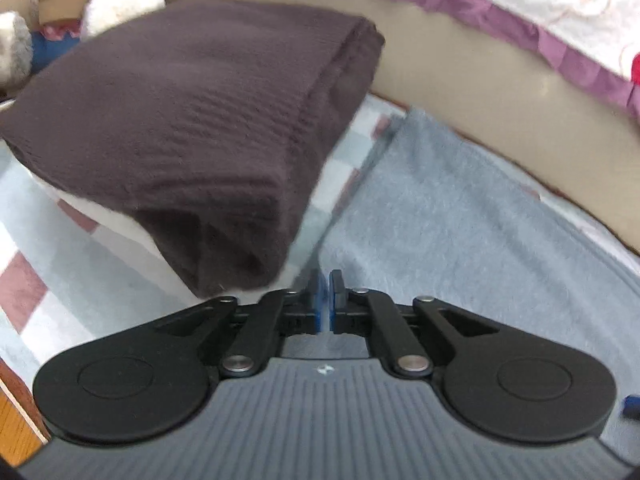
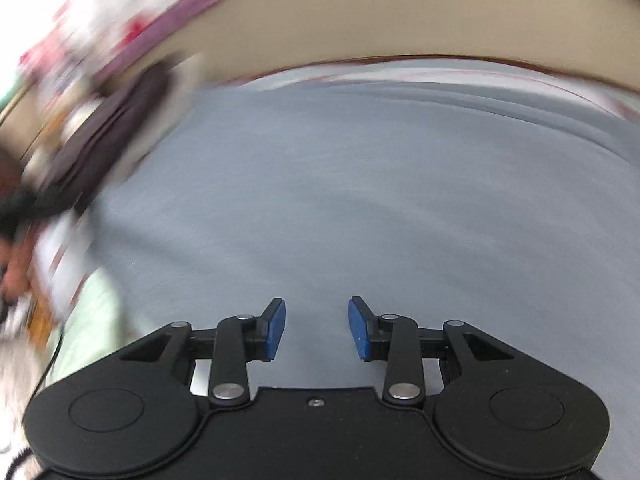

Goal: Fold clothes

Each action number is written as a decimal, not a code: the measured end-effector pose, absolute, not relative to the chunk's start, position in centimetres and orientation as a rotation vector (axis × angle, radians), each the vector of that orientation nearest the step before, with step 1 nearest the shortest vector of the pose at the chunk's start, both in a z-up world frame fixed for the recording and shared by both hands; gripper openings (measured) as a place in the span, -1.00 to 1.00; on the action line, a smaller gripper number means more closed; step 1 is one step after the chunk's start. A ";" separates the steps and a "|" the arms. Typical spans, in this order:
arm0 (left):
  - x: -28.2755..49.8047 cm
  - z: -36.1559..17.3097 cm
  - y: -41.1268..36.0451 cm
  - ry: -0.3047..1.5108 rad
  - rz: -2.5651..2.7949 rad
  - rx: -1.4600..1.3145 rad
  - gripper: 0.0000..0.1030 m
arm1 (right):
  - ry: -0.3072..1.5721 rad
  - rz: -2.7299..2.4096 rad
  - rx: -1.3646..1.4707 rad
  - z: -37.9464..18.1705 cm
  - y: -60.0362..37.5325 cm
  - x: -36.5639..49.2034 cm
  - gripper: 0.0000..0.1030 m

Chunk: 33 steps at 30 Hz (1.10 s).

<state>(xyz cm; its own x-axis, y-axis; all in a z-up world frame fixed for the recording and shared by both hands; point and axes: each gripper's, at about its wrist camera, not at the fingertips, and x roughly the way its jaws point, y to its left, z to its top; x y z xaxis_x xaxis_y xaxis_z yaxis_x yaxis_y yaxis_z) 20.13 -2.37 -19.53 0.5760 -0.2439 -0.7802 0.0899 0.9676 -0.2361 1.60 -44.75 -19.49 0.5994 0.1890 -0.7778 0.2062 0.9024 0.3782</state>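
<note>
We had the brown knit [image 1: 188, 120] already folded into a thick block, sitting up and to the left of the left gripper [image 1: 325, 300], just beyond its fingertips and not touching them. Its long axis ran from near-left to far-right across that view, with the rounded fold facing the jaws. The left jaws stood nearly shut, blue pads almost meeting, with nothing between them.

The grey cloth [image 1: 460, 208] lay flat straight ahead and to the right of those jaws, its near-left edge running away from them on a slant, close beside the brown knit's right end.

In the right wrist view, badly smeared, the grey cloth [image 2: 360, 180] filled everything ahead of the right gripper [image 2: 317, 330]. Those jaws stood partly apart, holding nothing, with cloth showing through the gap. The brown knit [image 2: 108, 132] showed only as a dark blur far off to the upper left.

We judged the grey cloth to be the next piece to fold, and the right gripper the nearer to it. No edge or corner lay in line with its jaws, so we could not tell where it would grip.
</note>
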 end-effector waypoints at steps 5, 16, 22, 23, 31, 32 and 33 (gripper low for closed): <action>20.2 -21.1 -3.6 1.065 -0.326 -0.216 0.75 | 0.924 -0.250 0.484 -16.6 -48.6 -3.2 -0.14; 18.7 -20.2 -6.9 1.006 -0.204 0.192 -0.93 | 0.918 -0.106 0.304 -16.7 -47.0 -0.1 0.18; 19.1 -16.4 -8.8 0.968 -0.205 0.139 0.16 | 0.933 -0.031 -0.084 -13.1 -51.1 7.7 0.18; 19.6 -15.4 -9.7 0.963 -0.264 0.082 0.35 | 0.976 -0.025 -0.163 -12.9 -52.0 9.1 0.18; 28.9 -15.7 -20.2 1.013 -0.382 -0.056 0.36 | 1.232 0.137 -0.427 -15.0 -58.1 13.9 0.16; 29.7 -16.5 -21.2 1.021 -0.333 -0.044 0.36 | 1.227 0.148 -0.407 -15.1 -58.6 13.5 0.16; 30.2 -17.4 -22.0 1.026 -0.301 -0.041 0.36 | 1.223 0.159 -0.386 -15.2 -59.2 13.0 0.16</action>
